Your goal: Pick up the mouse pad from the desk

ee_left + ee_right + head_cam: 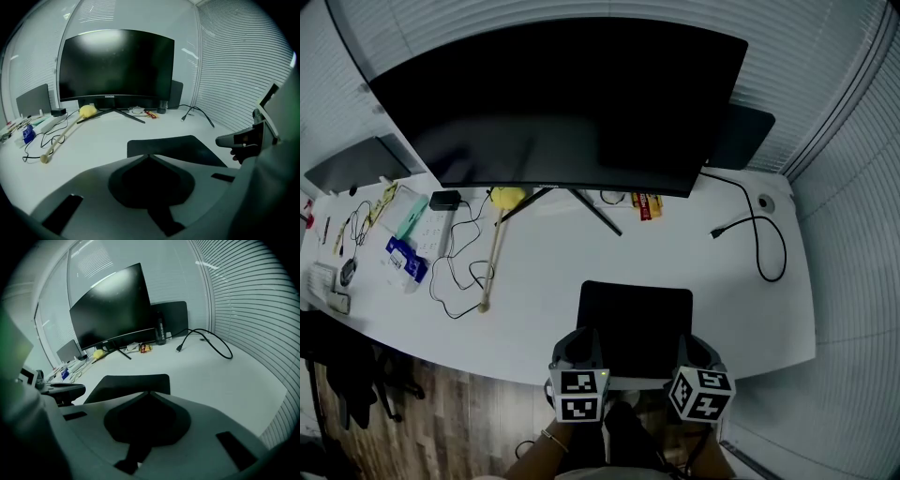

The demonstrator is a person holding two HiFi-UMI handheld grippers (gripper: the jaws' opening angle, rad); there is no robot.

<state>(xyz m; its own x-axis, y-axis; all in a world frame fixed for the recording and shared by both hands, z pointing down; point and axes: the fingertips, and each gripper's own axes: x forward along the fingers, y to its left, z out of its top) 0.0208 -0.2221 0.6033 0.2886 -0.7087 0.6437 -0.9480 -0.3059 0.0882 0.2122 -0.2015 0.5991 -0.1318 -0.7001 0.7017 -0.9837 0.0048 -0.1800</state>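
Observation:
The black mouse pad lies flat on the white desk, close to its near edge. My left gripper hangs at the pad's near left corner, jaws shut and empty. My right gripper hangs at the pad's near right corner, also shut with nothing in it. In the left gripper view the closed jaw tips point at the mouse pad just ahead, and the right gripper shows at the right. In the right gripper view the closed tips sit just before the mouse pad.
A wide curved monitor stands behind the pad on a splayed stand. A yellow duster on a wooden stick and loose cables lie at the left. A black cable loops at the right. Window blinds bound the right side.

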